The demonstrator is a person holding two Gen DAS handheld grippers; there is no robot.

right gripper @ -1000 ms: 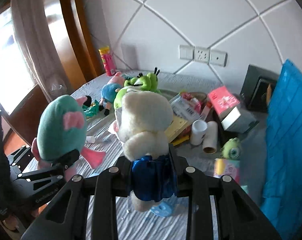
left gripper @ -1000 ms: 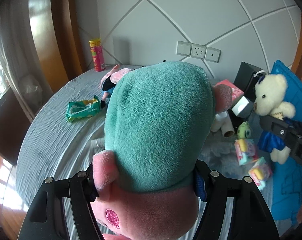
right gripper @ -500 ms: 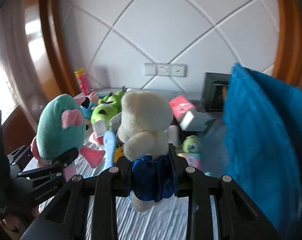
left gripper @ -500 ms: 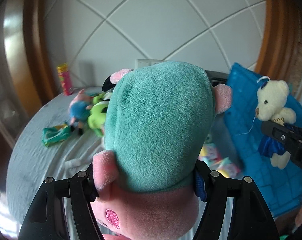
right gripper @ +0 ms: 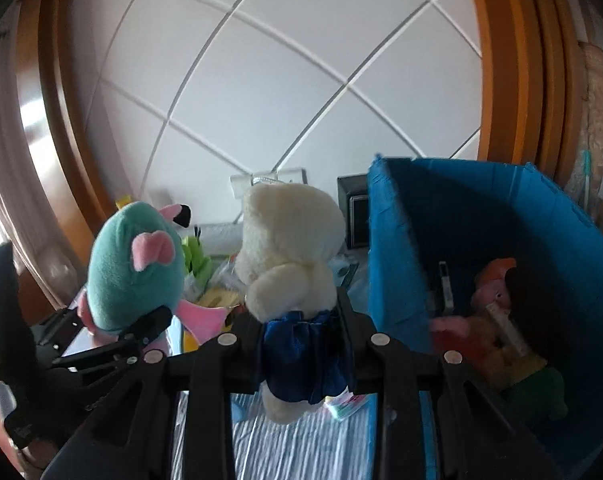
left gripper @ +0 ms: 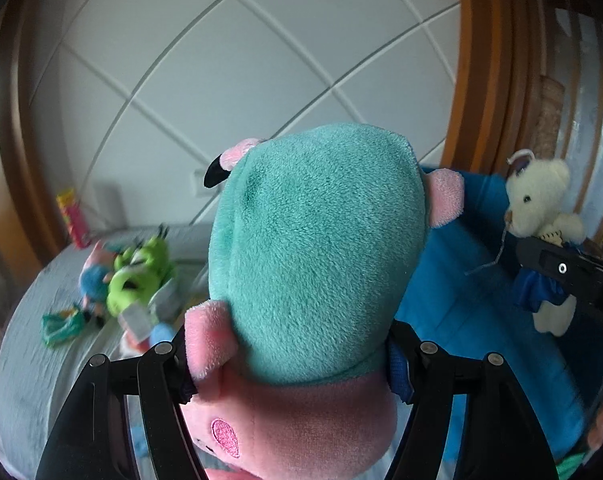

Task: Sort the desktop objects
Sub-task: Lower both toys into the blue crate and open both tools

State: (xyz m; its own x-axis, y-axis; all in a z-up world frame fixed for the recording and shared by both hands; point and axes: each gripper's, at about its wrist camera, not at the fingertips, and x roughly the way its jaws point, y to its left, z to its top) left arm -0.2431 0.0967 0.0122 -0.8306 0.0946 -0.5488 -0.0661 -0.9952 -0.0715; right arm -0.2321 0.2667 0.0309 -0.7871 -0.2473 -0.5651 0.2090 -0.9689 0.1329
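Two plush toys held aloft beside blue plastic bin [right gripper: 397, 248]

Right gripper [right gripper: 301, 344] clamped on cream plush bear in blue satin dress [right gripper: 289, 248], upright; bin open just to its right, right hand nearer; left gripper [left gripper: 289, 360] clamped on teal-and-pink plush toy [left gripper: 317, 248], upright, farther left; bin already holds soft toys.

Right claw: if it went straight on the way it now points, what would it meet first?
Probably the white quilted wall panel behind the table; the open blue plastic bin sits to its right, off that line. Depth is unclear. The claw holds the cream teddy bear in a blue dress.
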